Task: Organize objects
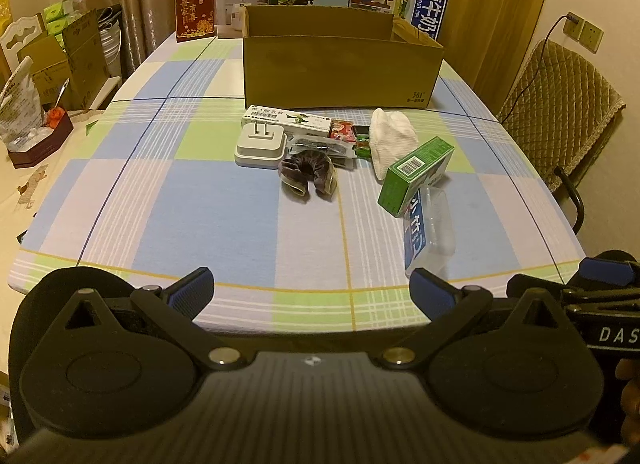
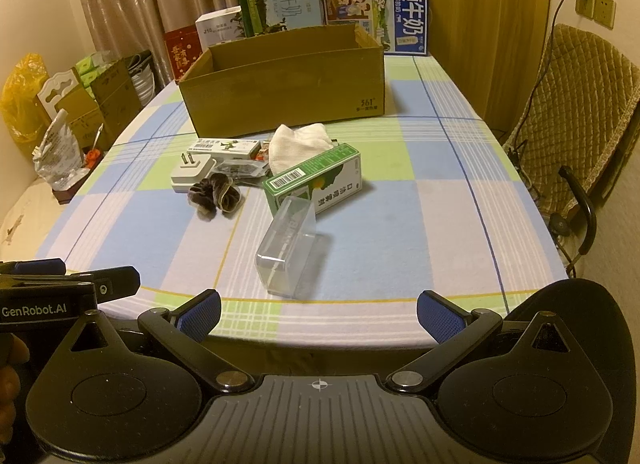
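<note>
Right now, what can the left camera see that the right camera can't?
Only the left view shows the blue label on the clear case and the right gripper at its edge. Only the right view shows inside the cardboard box and the left gripper's arm. Both show the green box, scrunchie, plug and white cloth.

The cardboard box shows only its outer wall in the left wrist view, its floor hidden, and the right wrist view cannot reach the bottom either. Small packets sit wedged behind the dark scrunchie and under the white cloth, print too small to read. The right tongs are cut off at the frame's edge.
</note>
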